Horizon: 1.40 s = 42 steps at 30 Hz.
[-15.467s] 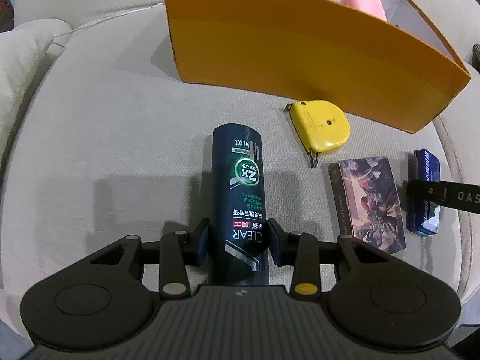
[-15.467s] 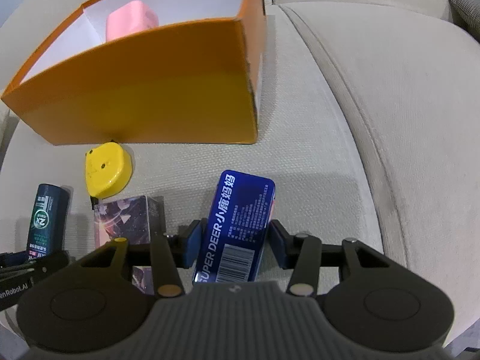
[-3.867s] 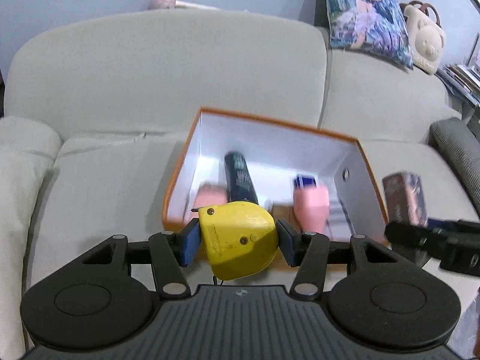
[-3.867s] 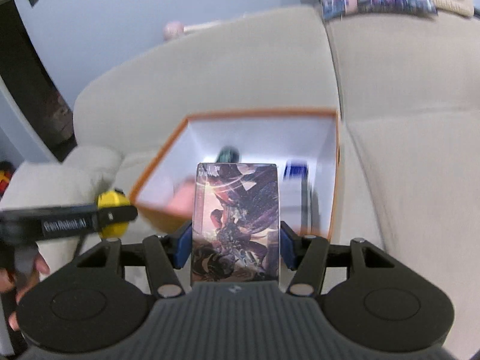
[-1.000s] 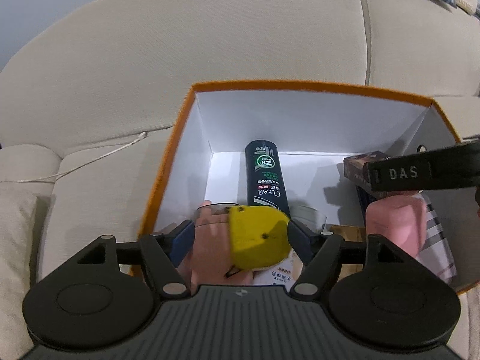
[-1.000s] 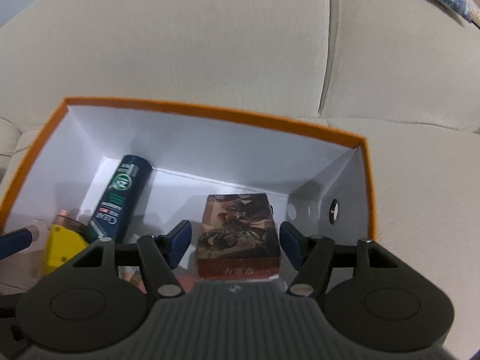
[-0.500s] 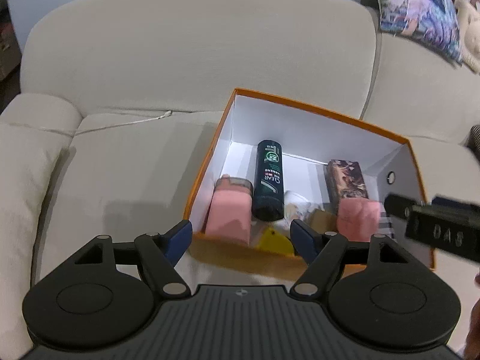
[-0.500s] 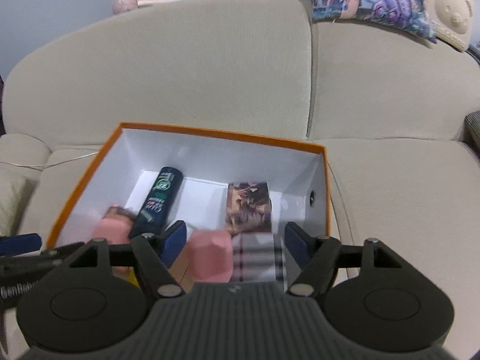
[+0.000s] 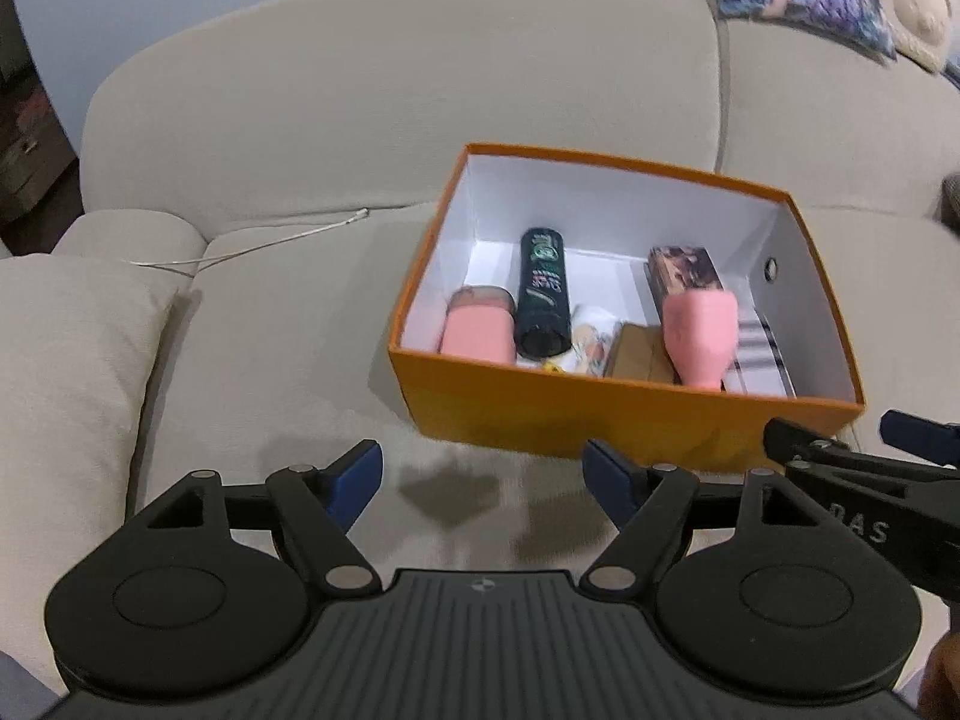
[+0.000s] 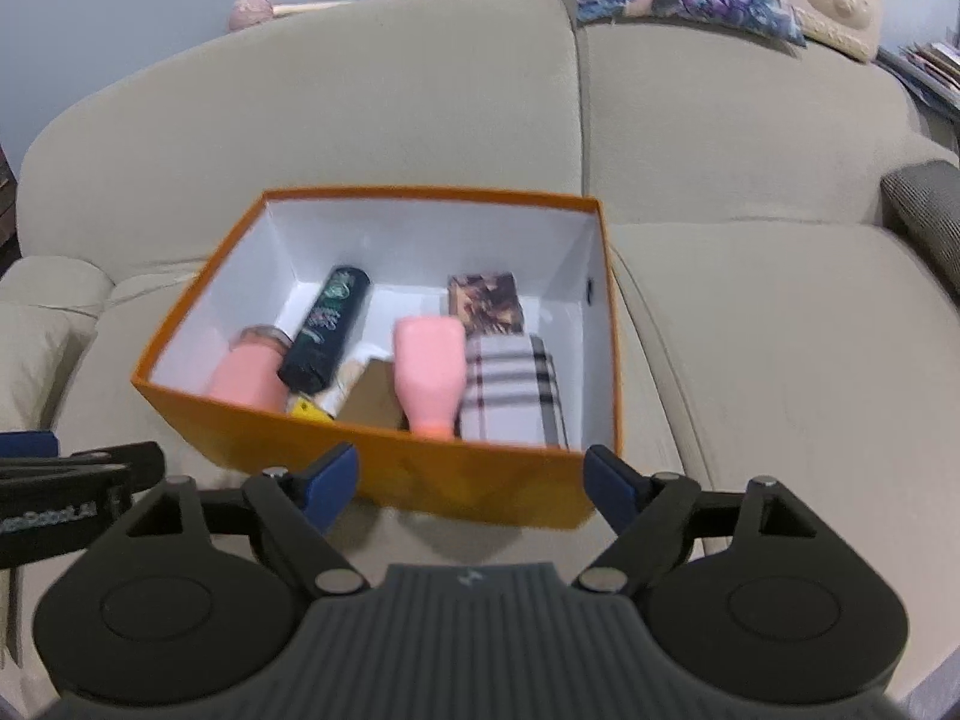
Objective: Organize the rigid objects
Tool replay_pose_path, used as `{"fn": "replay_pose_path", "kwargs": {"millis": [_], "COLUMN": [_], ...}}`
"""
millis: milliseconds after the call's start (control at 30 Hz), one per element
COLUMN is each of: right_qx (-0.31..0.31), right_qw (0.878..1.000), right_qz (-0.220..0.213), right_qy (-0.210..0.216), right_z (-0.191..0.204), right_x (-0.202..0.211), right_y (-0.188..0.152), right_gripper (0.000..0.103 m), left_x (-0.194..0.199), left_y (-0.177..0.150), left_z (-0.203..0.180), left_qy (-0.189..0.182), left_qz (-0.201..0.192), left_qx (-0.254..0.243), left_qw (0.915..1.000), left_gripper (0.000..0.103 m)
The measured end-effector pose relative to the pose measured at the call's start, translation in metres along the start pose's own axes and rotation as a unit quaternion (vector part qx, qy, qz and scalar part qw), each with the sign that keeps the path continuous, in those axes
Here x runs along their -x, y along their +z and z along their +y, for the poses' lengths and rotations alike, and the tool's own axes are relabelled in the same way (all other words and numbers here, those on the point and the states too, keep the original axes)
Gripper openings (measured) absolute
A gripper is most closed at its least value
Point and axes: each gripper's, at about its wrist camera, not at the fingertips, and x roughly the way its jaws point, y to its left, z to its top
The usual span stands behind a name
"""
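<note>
**Now both tools empty, box filled**

Now the left tool (image 9: 483,468) and the right tool (image 10: 471,477) each stand spread with nothing between the pads; the right one's jaws have just been opening wider, the left one's a little. Both hang short of the orange box (image 10: 480,480), whose near wall lies just ahead of their fingertips on the sofa (image 10: 780,360).

Inside the box, beyond the tools, lie the dark bottle (image 9: 543,300), two pink containers (image 9: 480,333) (image 9: 699,336), the printed card box (image 10: 486,303) and a plaid item (image 10: 516,390). Only a yellow sliver (image 10: 309,408) of what may be the tape measure peeks over the near wall.

Judging by this, the placing step looks finished and the hands are drawing clear. A next move would call for checking the seat for any leftover thing.

No cushion space nearer than the tools is visible, and motion blur softens the labels. A blue tin, if present, cannot be made out.
</note>
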Motion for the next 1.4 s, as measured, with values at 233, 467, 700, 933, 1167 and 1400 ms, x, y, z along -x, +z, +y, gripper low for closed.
{"fn": "replay_pose_path", "kwargs": {"millis": [233,467,700,933,1167,1400], "right_qx": [-0.013,-0.021,-0.014,-0.012,-0.005,-0.002], "right_qw": [1.0,1.0,1.0,1.0,1.0,1.0], "right_qz": [0.018,0.014,0.01,0.011,0.01,0.011], "right_qy": [-0.001,-0.002,-0.017,-0.014,-0.01,-0.007], "right_z": [-0.005,-0.006,-0.007,-0.004,-0.003,-0.004], "right_x": [-0.002,-0.001,0.0,-0.001,-0.001,-0.001], "right_y": [-0.004,-0.002,-0.002,-0.001,0.0,0.0], "right_gripper": [0.087,0.088,0.091,0.091,0.091,0.092], "left_x": [-0.002,-0.004,-0.014,-0.014,-0.016,-0.015], "left_y": [-0.003,-0.001,-0.001,0.001,0.001,0.001], "left_z": [-0.005,-0.014,-0.014,-0.014,-0.01,-0.006], "left_qy": [0.017,0.025,0.02,0.018,0.016,0.01], "left_qz": [0.002,-0.005,0.012,0.01,0.015,0.007], "left_qx": [-0.013,-0.031,-0.027,-0.02,-0.015,0.0], "left_qw": [0.9998,0.9992,0.9994,0.9996,0.9996,0.9999], "left_gripper": [0.09,0.091,0.092,0.092,0.092,0.092]}}
